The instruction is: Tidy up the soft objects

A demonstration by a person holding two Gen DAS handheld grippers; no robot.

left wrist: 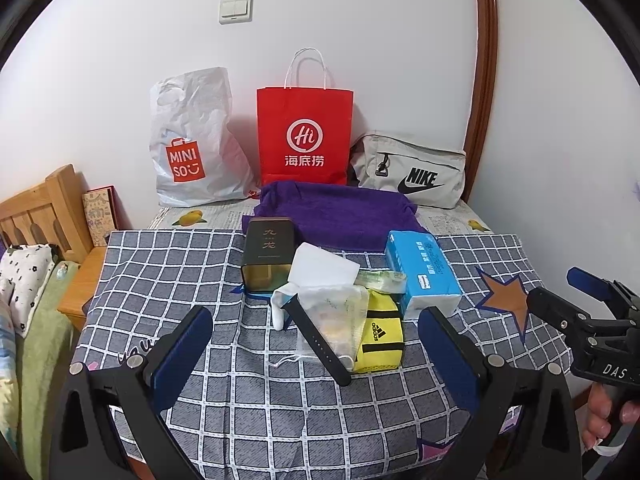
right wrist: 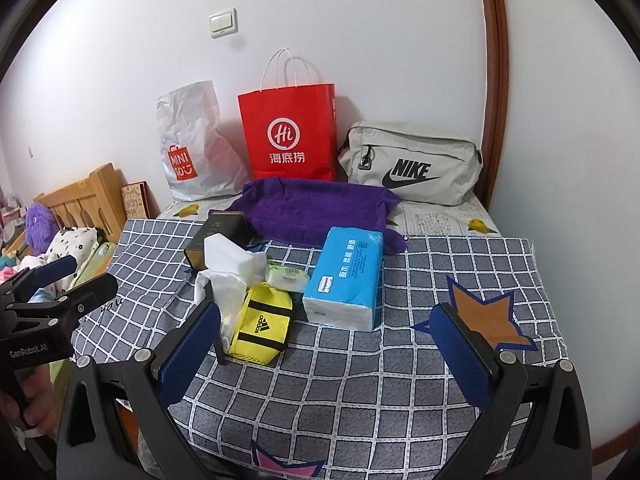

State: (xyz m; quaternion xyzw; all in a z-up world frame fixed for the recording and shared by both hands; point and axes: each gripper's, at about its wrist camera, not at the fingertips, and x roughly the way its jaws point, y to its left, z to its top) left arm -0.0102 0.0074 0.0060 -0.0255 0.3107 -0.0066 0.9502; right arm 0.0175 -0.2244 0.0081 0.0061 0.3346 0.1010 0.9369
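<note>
Left claw (left wrist: 316,336) is released, pads spread wide, nothing between them; it hangs over the near edge of the checked cloth (left wrist: 248,408) on the worktop. Right claw (right wrist: 326,344) likewise released and empty, and I see it from the left camera at 3 o'clock with a hand (left wrist: 604,420) on its grip.

Reading the pile at 12 o'clock from my left camera, left to right:
- dark tin (left wrist: 267,254), lying on its side, at 11 o'clock of the pile
- white sponge block (left wrist: 323,266) leaning on the tin
- clear drawstring pouch (left wrist: 340,320) with a black strap (left wrist: 316,340) lying across it
- green wipes pack (left wrist: 382,280), half hidden behind
- yellow adidas pouch (left wrist: 380,336), touching the clear pouch
- blue tissue pack (left wrist: 424,268), just beside the yellow pouch at its 2 o'clock

Purple towel (left wrist: 336,210) lies folded behind the pile, touching the tin and tissue pack.

Back row against the wall, left to right: white Miniso bag (left wrist: 192,140), red paper bag (left wrist: 306,136) upright, grey Nike bag (left wrist: 412,172).

Wooden bed frame (left wrist: 44,208) at 9 o'clock.
</note>
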